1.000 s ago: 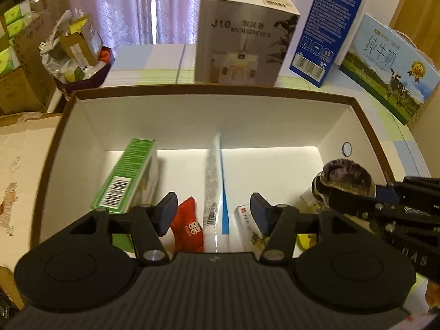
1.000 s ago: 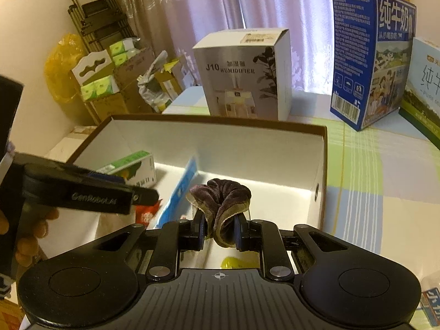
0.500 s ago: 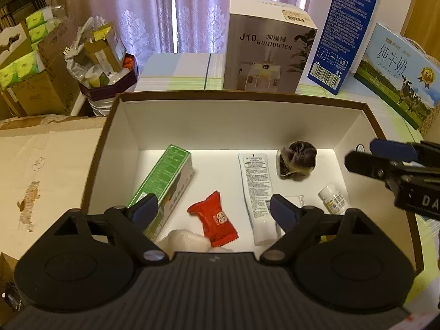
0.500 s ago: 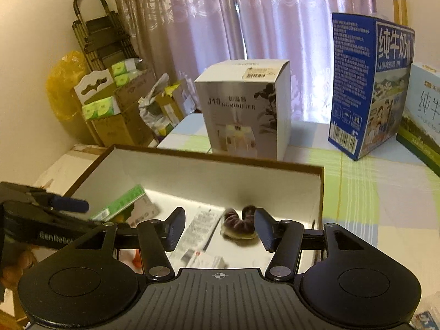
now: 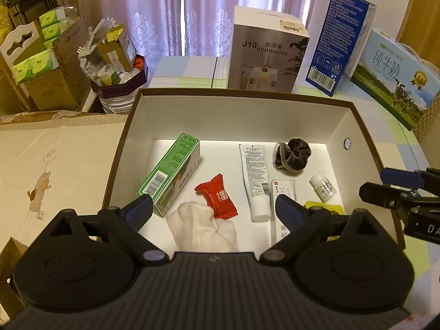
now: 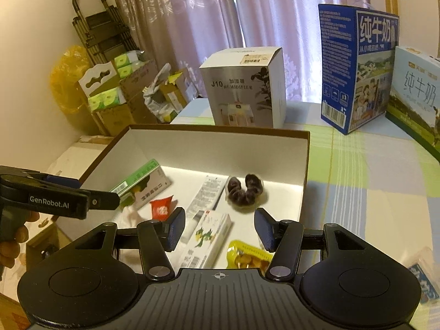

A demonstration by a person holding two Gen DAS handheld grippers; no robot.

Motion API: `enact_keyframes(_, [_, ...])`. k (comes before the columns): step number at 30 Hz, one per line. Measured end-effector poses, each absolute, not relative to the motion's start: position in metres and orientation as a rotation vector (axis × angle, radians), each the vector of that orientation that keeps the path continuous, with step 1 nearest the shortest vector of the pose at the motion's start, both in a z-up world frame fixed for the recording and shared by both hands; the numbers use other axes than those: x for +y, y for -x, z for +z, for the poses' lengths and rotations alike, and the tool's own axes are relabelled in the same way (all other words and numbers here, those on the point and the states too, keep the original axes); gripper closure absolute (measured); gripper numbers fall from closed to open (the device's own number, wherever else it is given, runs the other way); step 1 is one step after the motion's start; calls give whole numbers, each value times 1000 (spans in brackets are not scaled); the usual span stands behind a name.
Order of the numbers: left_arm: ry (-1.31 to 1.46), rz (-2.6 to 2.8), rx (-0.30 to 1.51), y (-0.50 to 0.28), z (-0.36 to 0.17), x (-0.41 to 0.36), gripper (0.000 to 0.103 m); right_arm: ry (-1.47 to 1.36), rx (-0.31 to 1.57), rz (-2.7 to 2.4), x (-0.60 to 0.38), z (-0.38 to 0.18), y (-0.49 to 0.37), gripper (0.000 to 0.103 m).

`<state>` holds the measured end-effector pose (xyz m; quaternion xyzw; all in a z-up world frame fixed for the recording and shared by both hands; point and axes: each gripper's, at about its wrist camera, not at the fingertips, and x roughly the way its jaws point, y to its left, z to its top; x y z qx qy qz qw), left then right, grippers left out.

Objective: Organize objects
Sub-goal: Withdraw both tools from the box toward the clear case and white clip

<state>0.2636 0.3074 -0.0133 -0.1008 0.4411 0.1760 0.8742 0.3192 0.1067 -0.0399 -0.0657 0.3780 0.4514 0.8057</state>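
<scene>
Fingers of both grippers released, scrunchie (image 5: 293,154) in box (image 5: 233,110), small bottle (image 5: 323,186) only in left view.

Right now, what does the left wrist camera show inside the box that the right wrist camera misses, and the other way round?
Only the left wrist view shows the small white bottle by the right wall. Only the right wrist view shows the green dragon print on the small carton and the hand holding the left gripper. Both show the scrunchie, green box, red packet, tube and open right gripper.

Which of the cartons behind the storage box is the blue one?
The tall milk carton standing between the white humidifier box and the pale landscape-printed carton.
</scene>
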Motion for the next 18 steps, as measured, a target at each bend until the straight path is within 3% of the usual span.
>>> enact_keyframes(18, [245,340,927,-211,-2,259,9,94,823,952,56,-22,-276,50])
